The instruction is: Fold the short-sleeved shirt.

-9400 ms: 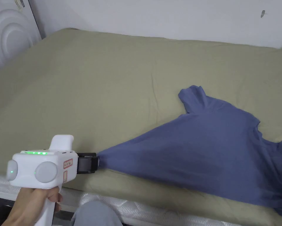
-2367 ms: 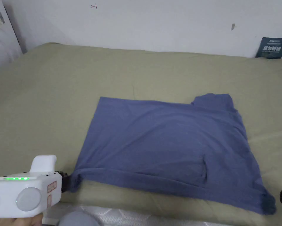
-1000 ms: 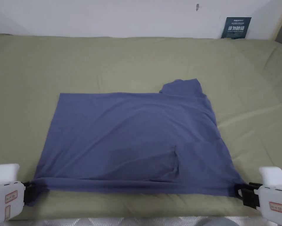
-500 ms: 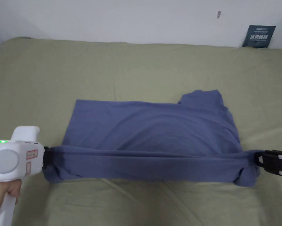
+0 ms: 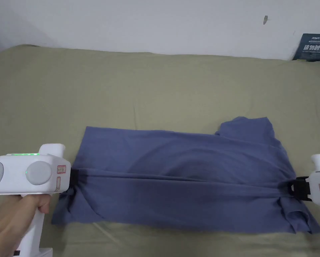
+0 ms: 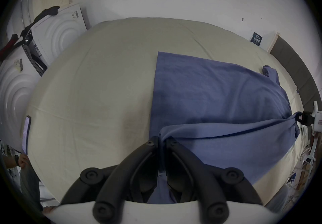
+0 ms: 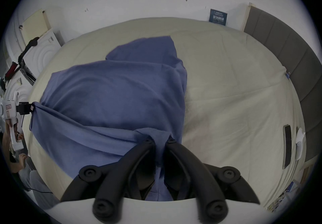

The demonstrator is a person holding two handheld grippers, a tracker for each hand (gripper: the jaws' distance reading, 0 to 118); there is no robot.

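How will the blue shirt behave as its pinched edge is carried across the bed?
Likely floppy: the blue shirt hangs below the taut line between the left hand-held gripper and right hand-held gripper. Probably light, since small pinches lift it.

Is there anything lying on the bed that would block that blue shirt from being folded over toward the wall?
Nothing visible does. Both the left gripper and right gripper are shut on the shirt, and the bed beyond it is bare sheet.
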